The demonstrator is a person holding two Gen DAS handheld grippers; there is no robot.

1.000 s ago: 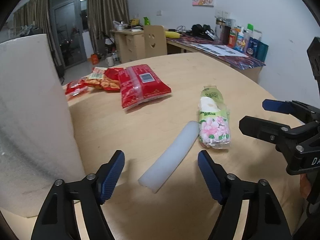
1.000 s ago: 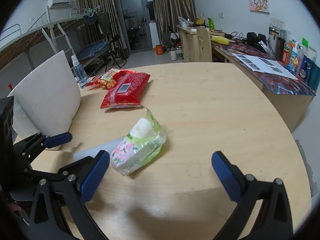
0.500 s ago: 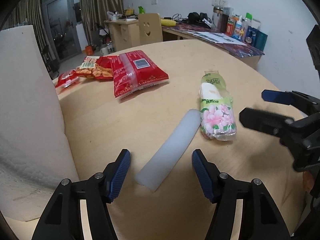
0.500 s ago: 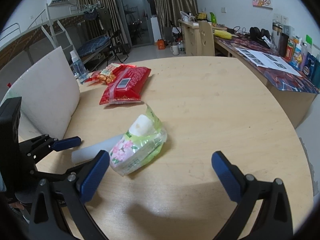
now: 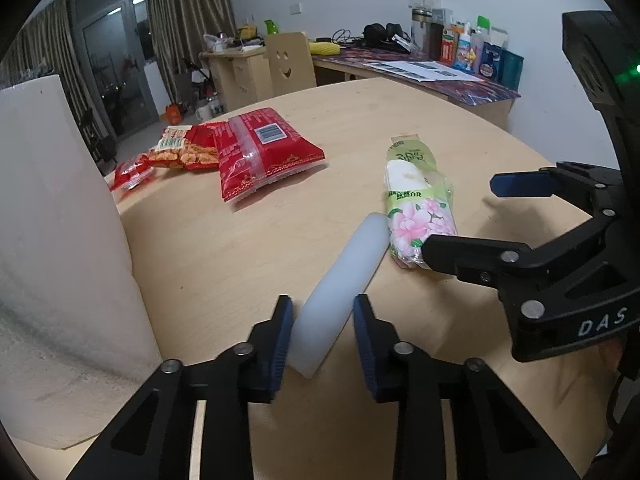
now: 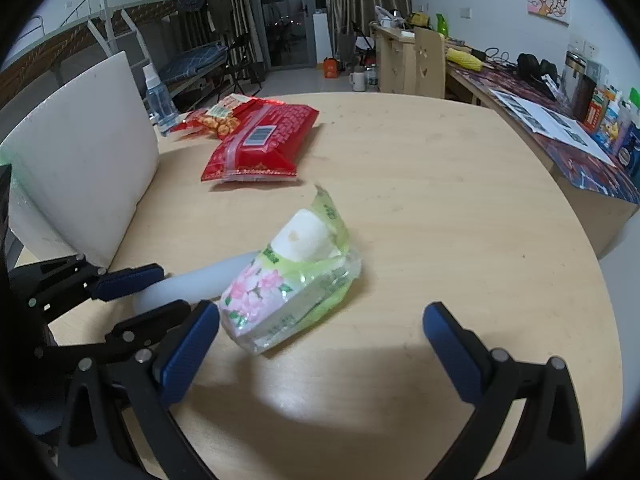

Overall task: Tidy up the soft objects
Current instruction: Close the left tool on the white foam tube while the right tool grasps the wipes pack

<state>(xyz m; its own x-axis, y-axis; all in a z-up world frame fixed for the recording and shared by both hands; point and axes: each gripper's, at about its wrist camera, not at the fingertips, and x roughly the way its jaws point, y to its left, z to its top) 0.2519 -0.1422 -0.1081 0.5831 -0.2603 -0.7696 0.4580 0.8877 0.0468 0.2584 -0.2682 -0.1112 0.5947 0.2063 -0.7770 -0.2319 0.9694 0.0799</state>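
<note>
Step in hand, by my reading: the pick-up of the white foam strip [image 5: 340, 292], the first soft item being gathered on the round wooden table [image 5: 400, 120]. The left gripper [image 5: 322, 340] is straddling the strip's near end, its blue pads sitting narrow on either side; the left pad looks to be touching the foam, the right pad just beside it with a sliver of gap showing, so the grip is closing but I cannot call it a firm hold. The strip is lying flat, running diagonally away, its far end touching the green floral tissue pack [image 5: 416, 216]. The right gripper [image 6: 320, 344] is hovering low with its jaws spread wide and holding nothing; its left finger [image 6: 188, 350] is sitting just beside the near end of the tissue pack [image 6: 288, 284], the other finger well apart over bare table. Next move likely calls for finishing the squeeze gently, since foam will compress and may bend or droop when lifted by one end, and for lifting clear of the tissue pack without dragging it. Farther back, the red snack bag [image 5: 260, 156] and a smaller peanut packet [image 5: 180, 152] are lying near a white foam board [image 5: 52, 240] standing at the table's left edge.
</note>
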